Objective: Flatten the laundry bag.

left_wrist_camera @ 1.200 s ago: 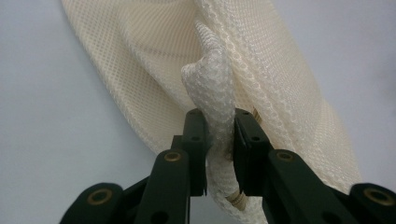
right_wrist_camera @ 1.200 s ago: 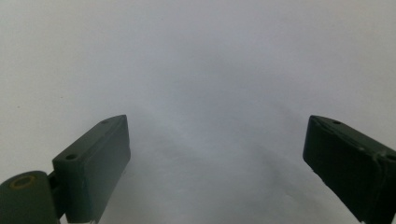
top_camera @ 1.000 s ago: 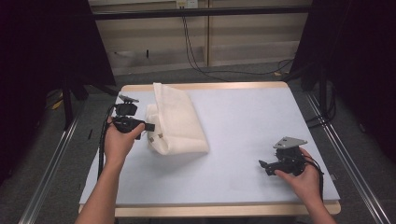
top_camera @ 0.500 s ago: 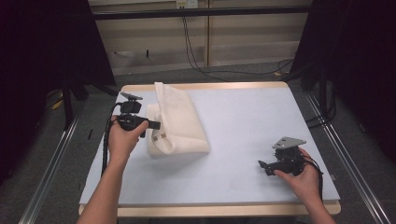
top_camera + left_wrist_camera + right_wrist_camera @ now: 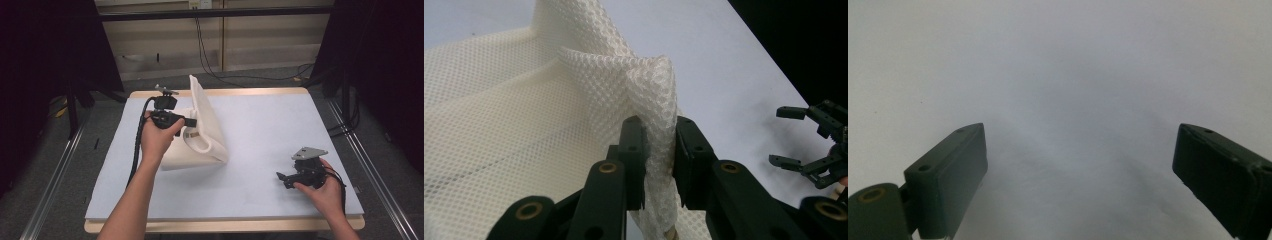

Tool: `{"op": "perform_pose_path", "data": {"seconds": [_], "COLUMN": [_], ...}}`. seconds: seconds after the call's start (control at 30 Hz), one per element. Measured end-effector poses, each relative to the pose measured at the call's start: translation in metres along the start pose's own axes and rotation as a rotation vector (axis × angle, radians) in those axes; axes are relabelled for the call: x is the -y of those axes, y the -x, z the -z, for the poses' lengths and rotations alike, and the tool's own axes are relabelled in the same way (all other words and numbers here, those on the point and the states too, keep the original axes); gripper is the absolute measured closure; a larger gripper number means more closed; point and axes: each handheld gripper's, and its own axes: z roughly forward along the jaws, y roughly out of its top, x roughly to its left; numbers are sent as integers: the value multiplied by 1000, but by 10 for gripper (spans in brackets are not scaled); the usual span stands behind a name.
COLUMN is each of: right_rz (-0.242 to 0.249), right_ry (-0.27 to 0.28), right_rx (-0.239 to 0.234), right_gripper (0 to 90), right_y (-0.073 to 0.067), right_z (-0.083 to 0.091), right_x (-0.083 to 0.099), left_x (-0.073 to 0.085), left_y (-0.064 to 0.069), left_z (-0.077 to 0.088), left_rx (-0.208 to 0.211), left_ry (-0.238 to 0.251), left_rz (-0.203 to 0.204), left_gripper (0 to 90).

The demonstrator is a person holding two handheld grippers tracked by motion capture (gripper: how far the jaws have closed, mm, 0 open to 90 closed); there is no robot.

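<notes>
At the far left a metal rail (image 5: 50,185) runs along the floor beside the table (image 5: 260,150), whose pale blue-grey top sits on a wooden edge; on the left part of that top lies a cream mesh cloth (image 5: 200,145), part flat and part lifted into a tall upright fold; the left gripper (image 5: 189,121) is clamped on that raised fold, held by a bare hand (image 5: 157,137) whose forearm comes up from the bottom edge; a black cable (image 5: 137,150) trails from the gripper down along the wrist; in the left gripper view the two black jaws pinch a bunched ridge of the honeycomb weave (image 5: 644,85) between them, and the rest of the cloth spreads away to the left over the table; the standing fold hides the table behind it from the high view; moving right, the middle of the top is bare; near the right front corner the right gripper (image 5: 281,178) rests low by the surface, well apart from the cloth, held by the other hand (image 5: 325,192), a grey three-cornered plate (image 5: 309,152) on top; its jaws stand wide apart with nothing between them, only the bare top (image 5: 1073,100) ahead; behind the table black cables (image 5: 210,55) hang down a pale wall, with dark curtains (image 5: 380,65) on either side.
</notes>
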Motion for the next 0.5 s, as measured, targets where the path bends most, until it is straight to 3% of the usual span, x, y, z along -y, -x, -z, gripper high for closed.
{"op": "perform_pose_path", "data": {"seconds": [0.13, 0.27, 0.4, 0.5], "right_rz": [3, 6, 3, 6], "right_ry": [-3, -4, -4, -4], "right_rx": [4, 3, 0, 0], "right_gripper": [71, 71, 71, 71], "right_y": [-1, -1, -1, -1], "right_z": [-1, -1, -1, -1], "right_x": [0, 0, 0, 0], "left_x": [-4, -8, -11, -14], "left_y": [8, 16, 28, 36], "left_z": [-7, -18, -26, -31], "left_rx": [6, 24, 59, 96], "left_ry": [40, 24, 52, 42], "left_rz": [-9, -32, -34, -45], "left_gripper": [718, 663, 621, 591]}}
